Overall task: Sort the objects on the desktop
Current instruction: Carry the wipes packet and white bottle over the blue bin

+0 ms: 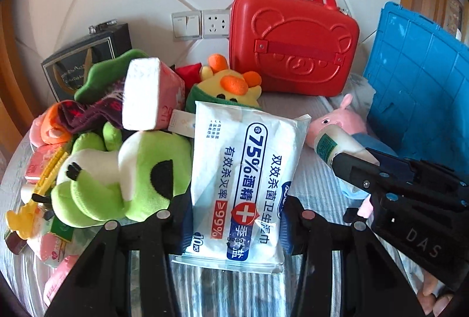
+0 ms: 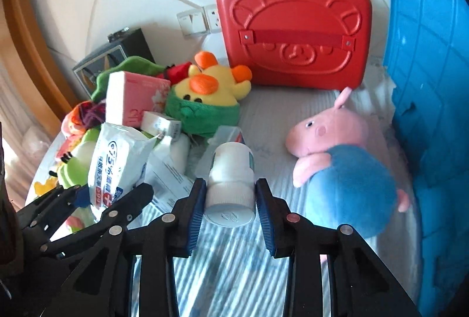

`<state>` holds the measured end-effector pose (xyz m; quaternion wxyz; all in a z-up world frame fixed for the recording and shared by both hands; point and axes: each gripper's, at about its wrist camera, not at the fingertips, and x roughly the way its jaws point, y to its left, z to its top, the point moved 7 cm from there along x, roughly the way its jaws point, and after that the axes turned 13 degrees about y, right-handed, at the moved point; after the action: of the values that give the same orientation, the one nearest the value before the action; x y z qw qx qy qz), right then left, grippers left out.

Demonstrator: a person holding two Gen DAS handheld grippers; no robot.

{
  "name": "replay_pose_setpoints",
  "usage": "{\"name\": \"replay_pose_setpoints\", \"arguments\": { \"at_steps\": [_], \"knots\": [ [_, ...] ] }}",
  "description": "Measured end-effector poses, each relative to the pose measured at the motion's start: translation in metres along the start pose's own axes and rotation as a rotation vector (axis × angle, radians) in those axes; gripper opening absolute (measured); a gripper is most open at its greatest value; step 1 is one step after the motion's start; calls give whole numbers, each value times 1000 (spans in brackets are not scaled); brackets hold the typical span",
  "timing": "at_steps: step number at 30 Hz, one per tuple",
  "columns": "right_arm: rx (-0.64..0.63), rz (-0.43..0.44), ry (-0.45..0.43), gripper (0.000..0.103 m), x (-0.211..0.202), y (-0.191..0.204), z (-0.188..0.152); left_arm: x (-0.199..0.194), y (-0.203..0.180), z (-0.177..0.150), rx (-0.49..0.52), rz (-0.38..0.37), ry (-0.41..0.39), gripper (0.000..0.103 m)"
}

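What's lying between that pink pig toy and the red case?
Nothing: in the right wrist view only bare striped cloth lies between the pig plush and the red case.

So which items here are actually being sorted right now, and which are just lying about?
In hand:
white wet-wipes pack, left gripper
white plastic bottle, right gripper

Lying about:
red bear-embossed case
pink pig plush
green frog plush
blue plastic crate

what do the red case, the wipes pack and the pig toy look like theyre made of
Red case: hard glossy plastic, judging by its moulded bear relief and sheen.
Wipes pack: thin printed plastic film, crinkled and shiny.
Pig toy: soft plush fabric, with a fuzzy matte surface.
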<state>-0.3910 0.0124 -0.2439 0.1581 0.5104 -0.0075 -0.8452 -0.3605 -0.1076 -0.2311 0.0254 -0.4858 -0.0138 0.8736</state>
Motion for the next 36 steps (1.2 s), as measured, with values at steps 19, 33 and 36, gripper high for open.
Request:
{"name": "replay_pose_setpoints", "arguments": {
  "at_steps": [19,33,36],
  "knots": [
    [-7,-167,-433,34,-276,79,-93,-228,-34,-56,125,-102,-297,45],
    [89,-306,-591,34,-399,9,-147,-295,-173,-76,283,-208,-405,45],
    [106,-335,-619,34,-421,-29,-159,-300,-221,-78,301,-217,-419,45]
  ]
}}
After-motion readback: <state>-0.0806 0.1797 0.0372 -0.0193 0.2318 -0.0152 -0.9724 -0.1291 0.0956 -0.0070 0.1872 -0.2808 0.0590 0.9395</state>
